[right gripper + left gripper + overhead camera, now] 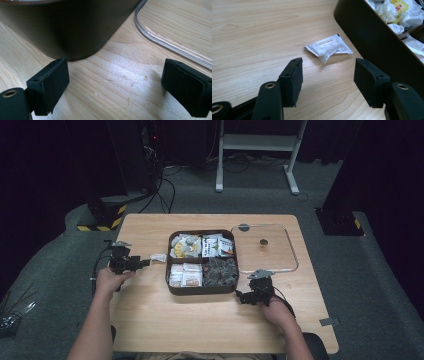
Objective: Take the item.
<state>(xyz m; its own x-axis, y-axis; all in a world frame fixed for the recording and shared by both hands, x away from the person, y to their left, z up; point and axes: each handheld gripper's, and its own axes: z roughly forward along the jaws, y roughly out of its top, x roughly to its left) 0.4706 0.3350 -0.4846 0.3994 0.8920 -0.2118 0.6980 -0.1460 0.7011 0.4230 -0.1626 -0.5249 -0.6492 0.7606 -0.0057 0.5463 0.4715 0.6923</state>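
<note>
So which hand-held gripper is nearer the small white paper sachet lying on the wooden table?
Left. The left hand-held gripper points at the small white paper sachet, jaws open just short of it. The right hand-held gripper sits beyond the dark brown compartment box.

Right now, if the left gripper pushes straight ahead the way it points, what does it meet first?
Most likely the white sachet lying on the table, in line with the open left gripper. The dark tray wall stands just behind it; depth is hard to judge.

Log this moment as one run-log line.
left claw: open, empty | white packet: on table beside brown tray | right claw: open, empty
</note>
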